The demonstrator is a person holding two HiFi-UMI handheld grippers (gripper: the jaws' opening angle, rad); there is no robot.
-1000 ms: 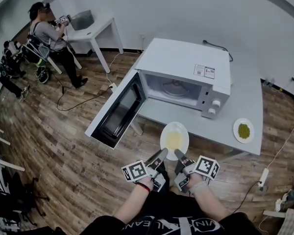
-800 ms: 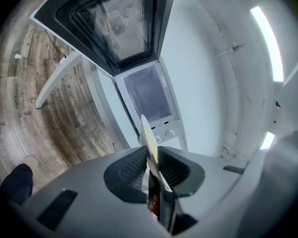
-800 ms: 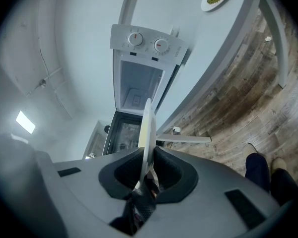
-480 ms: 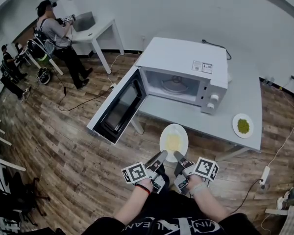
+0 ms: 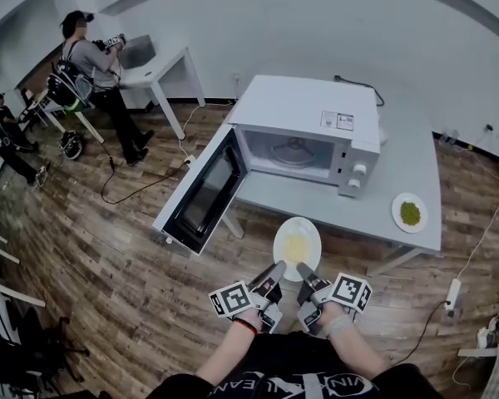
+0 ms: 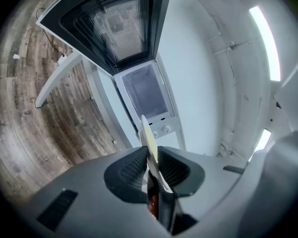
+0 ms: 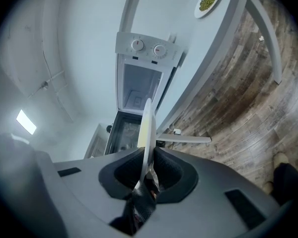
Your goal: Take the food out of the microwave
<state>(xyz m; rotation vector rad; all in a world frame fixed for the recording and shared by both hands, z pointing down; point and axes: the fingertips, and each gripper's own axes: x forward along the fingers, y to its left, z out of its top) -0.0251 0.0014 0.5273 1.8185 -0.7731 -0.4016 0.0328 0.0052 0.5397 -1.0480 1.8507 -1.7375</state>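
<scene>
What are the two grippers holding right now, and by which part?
The white plate of yellow food, by its near rim: left gripper on the rim's left, right gripper on its right.

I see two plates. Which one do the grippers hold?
The plate with yellow food, clamped by the left gripper and right gripper. The plate with green food lies alone on the table.

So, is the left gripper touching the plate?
Touching. Its own view shows the left gripper clamped onto the plate at its rim.
</scene>
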